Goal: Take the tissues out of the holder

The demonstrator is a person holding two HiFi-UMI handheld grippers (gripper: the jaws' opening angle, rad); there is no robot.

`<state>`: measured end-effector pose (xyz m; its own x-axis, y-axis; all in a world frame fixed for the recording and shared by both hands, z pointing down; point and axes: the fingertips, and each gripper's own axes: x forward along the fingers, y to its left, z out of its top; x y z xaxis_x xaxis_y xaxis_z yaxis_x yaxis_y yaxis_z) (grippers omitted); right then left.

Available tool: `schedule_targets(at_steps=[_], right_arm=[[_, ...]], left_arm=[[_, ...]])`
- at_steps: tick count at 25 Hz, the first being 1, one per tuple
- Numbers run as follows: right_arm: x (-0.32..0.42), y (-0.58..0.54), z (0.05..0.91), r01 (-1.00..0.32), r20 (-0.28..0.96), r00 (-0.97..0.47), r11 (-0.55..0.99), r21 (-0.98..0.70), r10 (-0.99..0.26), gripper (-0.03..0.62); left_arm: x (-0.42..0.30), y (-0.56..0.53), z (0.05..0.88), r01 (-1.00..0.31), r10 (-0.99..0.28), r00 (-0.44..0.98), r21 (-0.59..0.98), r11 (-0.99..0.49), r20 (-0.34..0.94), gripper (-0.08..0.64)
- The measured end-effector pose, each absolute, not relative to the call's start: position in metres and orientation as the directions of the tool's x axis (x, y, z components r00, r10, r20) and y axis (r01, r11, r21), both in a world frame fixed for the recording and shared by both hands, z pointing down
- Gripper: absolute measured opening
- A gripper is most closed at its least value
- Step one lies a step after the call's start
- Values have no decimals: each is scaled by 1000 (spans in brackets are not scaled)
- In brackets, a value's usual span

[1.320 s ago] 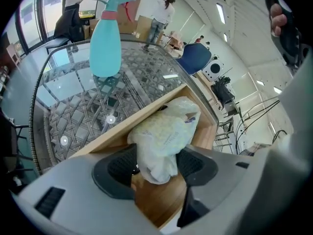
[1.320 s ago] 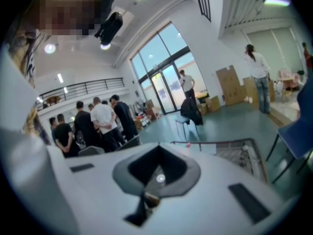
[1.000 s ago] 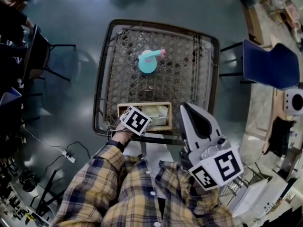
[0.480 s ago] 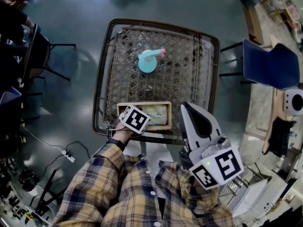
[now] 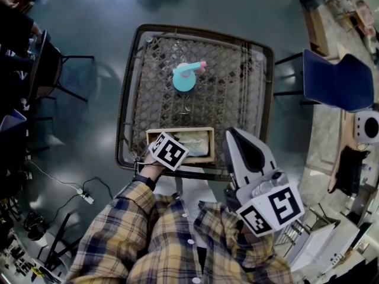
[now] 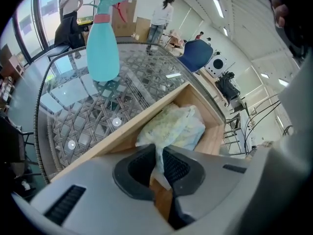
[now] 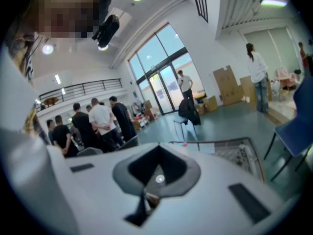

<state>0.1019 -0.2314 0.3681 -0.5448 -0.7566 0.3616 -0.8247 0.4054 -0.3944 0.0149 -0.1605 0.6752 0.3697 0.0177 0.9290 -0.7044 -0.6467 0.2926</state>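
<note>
A wooden holder (image 5: pixel 201 156) stands at the near edge of the table. In it lies a pale plastic-wrapped pack of tissues (image 6: pixel 175 125) (image 5: pixel 195 141). My left gripper (image 6: pixel 159 164) (image 5: pixel 173 148) reaches down into the holder's left end. Its jaws are closing, and the pads pinch a thin flap of the pack's wrapper between them. My right gripper (image 5: pixel 233 136) (image 7: pixel 143 199) is held up off the table's near right edge, shut and with nothing in it.
A teal spray bottle (image 5: pixel 186 77) (image 6: pixel 102 43) stands upright on the glass-topped wicker table (image 5: pixel 237 93), beyond the holder. A blue chair (image 5: pixel 337 78) stands to the right of the table. Several people stand far off in the hall.
The left gripper has stayed over the holder's left end, shifting only slightly. The right gripper has not moved.
</note>
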Motion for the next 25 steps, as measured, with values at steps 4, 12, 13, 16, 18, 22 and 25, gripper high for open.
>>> schedule_targets(at_steps=[4,12,13,16,18,22,25], right_arm=[[102,-233,366,-827,358,-541,405,-389,-761,9],[102,-234,361,-829,352,-541,413,-376,-764,9],[101,-234,360,-829,351,-541,415,-374,-764,9],[101,-233,356,-832,350,-539,419,-364,-766,9],[102,-232,354,-834,352,-538,421,-357,-766,9],[103,-230,355,-839,358,-533,425,-340,-766,9],[102,-227,355,-841,364,-532,428,-329,-765,9]], left_arm=[[15,-161,665,-692,15,388,302,-655,922,26],[15,-159,637,-669,7,428,322,-670,904,26],[15,-159,633,-664,5,431,321,-675,902,26],[15,-158,617,-653,-5,450,325,-684,893,26],[16,-158,603,-647,-18,465,326,-689,885,26],[18,-167,572,-652,-71,525,347,-674,848,25],[18,-179,544,-656,-124,563,351,-668,817,25]])
